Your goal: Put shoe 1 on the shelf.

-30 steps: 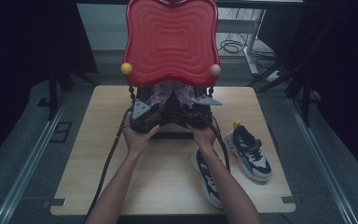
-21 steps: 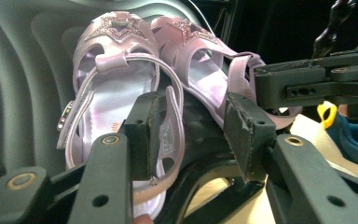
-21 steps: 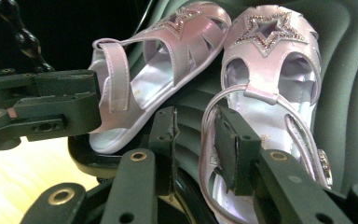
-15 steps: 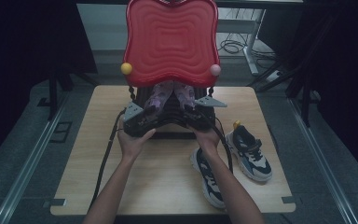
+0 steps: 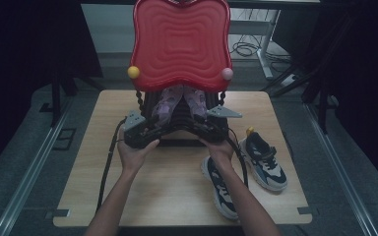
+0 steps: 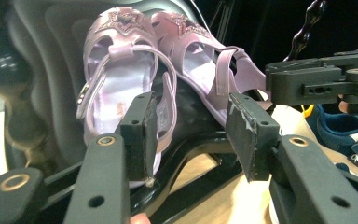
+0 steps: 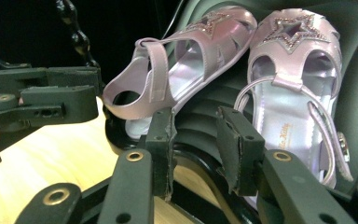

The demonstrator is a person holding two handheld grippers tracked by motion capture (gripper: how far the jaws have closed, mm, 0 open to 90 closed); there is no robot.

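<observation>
Two lilac sandals with glittery stars, one [image 5: 169, 102] beside the other [image 5: 197, 100], lie heel-down on a black ribbed stand [image 5: 177, 125] under a red wavy panel [image 5: 179, 44]. My left gripper [image 5: 153, 130] is just in front of the left sandal [image 6: 116, 79]. Its jaws have just been opening, and that sandal's heel sits behind the left pad [image 6: 140, 135], unpressed. My right gripper [image 5: 204, 129] faces the other sandal [image 7: 177, 70]. Its jaws have also just been opening; the gripper [image 7: 198, 140] has only the stand behind its gap.
A pair of navy-and-white sneakers, one [image 5: 267, 160] and the other [image 5: 221, 186], lies on the wooden table [image 5: 172, 191] at the right front. Black cables trail from both grippers. A knobbed black post [image 7: 77, 35] rises beside the stand. Dark floor surrounds the table.
Both grippers have drawn back a little from the sandals and spread apart, the left one moving left. Their jaws stand wider than before, and the sandals stay on the stand.
</observation>
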